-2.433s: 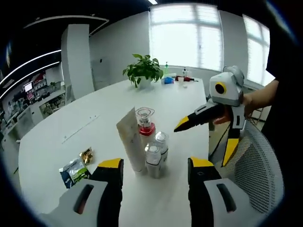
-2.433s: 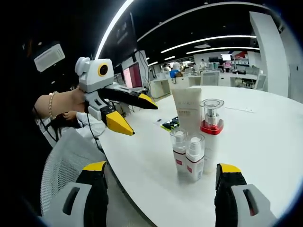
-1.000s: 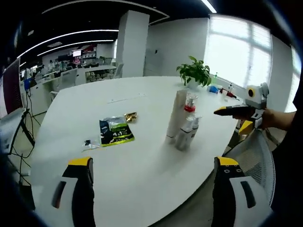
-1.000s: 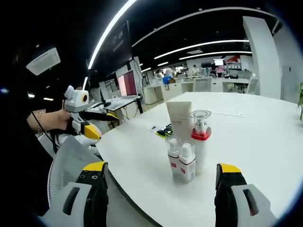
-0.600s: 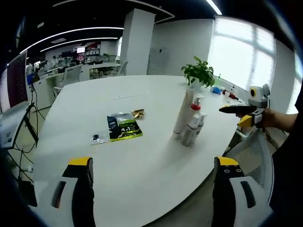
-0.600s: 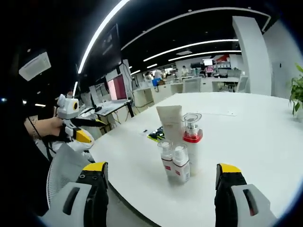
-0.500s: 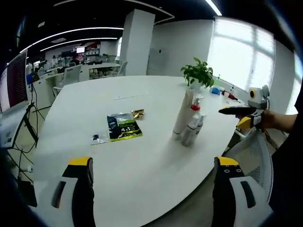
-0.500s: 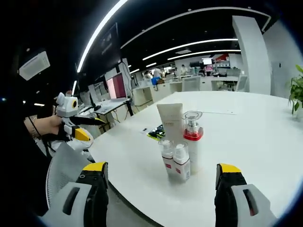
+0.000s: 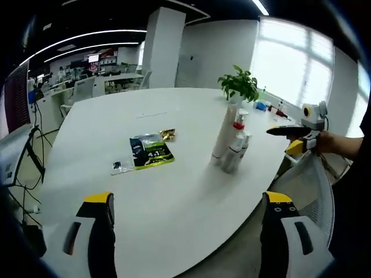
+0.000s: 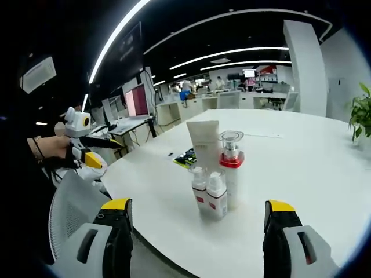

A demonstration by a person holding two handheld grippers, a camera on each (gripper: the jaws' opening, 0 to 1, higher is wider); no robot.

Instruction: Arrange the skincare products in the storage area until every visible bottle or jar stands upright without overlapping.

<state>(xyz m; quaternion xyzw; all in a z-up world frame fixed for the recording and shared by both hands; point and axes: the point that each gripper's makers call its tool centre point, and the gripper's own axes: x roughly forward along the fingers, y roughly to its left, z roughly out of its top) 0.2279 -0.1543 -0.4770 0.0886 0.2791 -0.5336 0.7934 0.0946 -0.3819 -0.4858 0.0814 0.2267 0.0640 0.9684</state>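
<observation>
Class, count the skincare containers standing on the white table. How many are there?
4, clustered together: a tall tube at the back, a red-collared pump bottle beside it, and two small bottles in front. Others may be hidden behind.

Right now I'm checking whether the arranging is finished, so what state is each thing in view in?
Tube: upright on its cap.
Pump bottle: upright, red collar, clear cap on.
Two small bottles: upright, side by side, caps on.
Green packet: lying flat on the table.
Left gripper: open, holding nothing.
Right gripper: open, holding nothing.
Potted plant: upright.
</observation>
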